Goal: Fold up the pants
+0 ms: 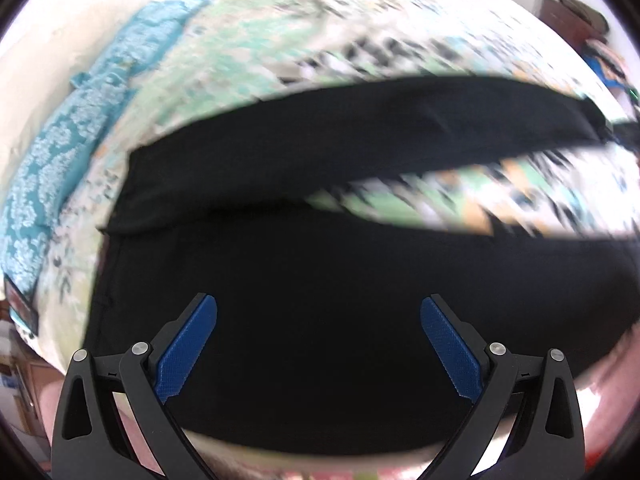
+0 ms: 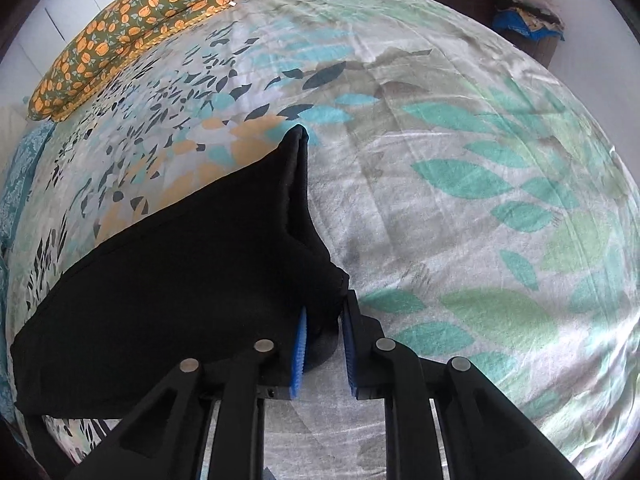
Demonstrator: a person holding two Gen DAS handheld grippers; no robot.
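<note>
Two views | left wrist: left tongs [image 1: 319, 312] spread wide over black pants [image 1: 320, 264], blurred | right wrist: right tongs [image 2: 324, 312] clamped on pants hem [image 2: 320, 280], orange-print pillow [image 2: 120, 32] on bed [image 2: 460, 160]

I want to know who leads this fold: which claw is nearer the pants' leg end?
Right. The right claw is clamped on the leg end of the black pants; the left claw hangs open above their wider part.

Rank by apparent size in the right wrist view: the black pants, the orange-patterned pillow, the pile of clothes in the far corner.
1. black pants, though nearness to the camera enlarges them
2. orange-patterned pillow
3. pile of clothes
</note>
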